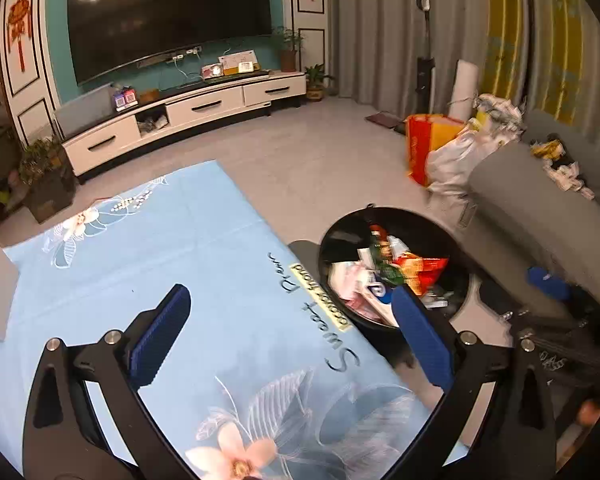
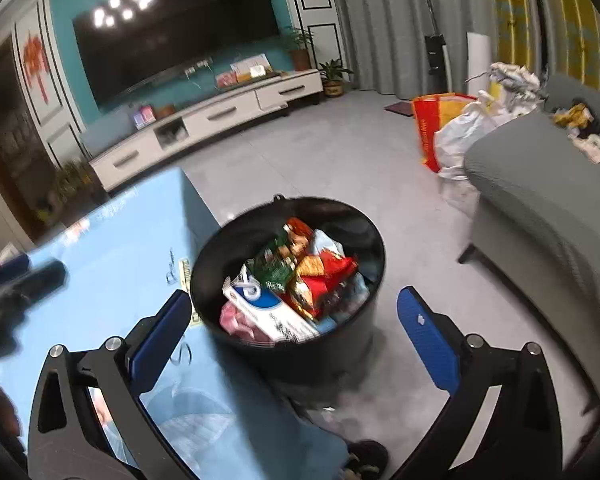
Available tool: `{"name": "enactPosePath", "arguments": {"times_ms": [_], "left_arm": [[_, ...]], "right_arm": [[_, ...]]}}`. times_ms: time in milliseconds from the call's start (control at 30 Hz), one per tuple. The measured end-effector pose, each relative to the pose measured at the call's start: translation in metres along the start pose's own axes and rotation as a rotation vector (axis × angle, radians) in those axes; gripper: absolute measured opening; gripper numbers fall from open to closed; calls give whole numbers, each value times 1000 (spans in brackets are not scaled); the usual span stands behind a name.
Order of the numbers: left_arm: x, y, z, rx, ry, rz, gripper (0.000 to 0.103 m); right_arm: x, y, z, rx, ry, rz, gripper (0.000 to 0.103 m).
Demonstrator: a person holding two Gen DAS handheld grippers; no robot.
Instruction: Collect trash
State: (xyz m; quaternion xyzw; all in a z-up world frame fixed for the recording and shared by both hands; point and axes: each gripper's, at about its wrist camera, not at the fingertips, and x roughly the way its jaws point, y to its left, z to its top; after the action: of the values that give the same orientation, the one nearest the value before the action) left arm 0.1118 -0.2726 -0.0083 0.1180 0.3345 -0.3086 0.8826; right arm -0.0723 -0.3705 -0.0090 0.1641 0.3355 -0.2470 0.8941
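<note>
Covering the table, a blue floral cloth [image 1: 204, 264] lies beside the full black bin [image 2: 292, 344]; both grippers' fingers gape wide, empty.

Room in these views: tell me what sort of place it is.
A home living room, most likely. A big TV hangs over a low white cabinet, a grey sofa stands by curtains, and a black bin full of wrappers sits beside a table under a blue cloth.

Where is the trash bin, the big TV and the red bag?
black trash bin [image 2: 352, 340], right wrist view, on its outer front wall.
television [image 1: 168, 20], left wrist view, middle of its dark screen.
red and yellow bag [image 2: 428, 136], right wrist view, on its red side.
</note>
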Motion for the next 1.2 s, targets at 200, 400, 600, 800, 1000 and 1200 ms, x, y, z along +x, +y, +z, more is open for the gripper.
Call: {"name": "enactPosePath", "arguments": {"times_ms": [200, 400, 600, 800, 1000, 1200], "left_arm": [[-35, 2, -4, -31, 9, 27, 100], [-53, 0, -5, -10, 39, 137, 100], [-66, -1, -1, 4, 31, 153, 100], [-69, -8, 4, 30, 22, 157, 100], [-64, -8, 5, 37, 38, 141, 100], [-49, -9, 4, 34, 78, 134, 100]], "right_arm": [[-29, 13, 1, -40, -26, -66, 100], [-54, 14, 7, -31, -50, -89, 100], [-66, 19, 14, -65, 7, -60, 100], [-66, 18, 16, -51, 33, -51, 100], [-58, 17, 15, -32, 61, -46, 100], [-44, 21, 12, -50, 93, -64, 100]]}}
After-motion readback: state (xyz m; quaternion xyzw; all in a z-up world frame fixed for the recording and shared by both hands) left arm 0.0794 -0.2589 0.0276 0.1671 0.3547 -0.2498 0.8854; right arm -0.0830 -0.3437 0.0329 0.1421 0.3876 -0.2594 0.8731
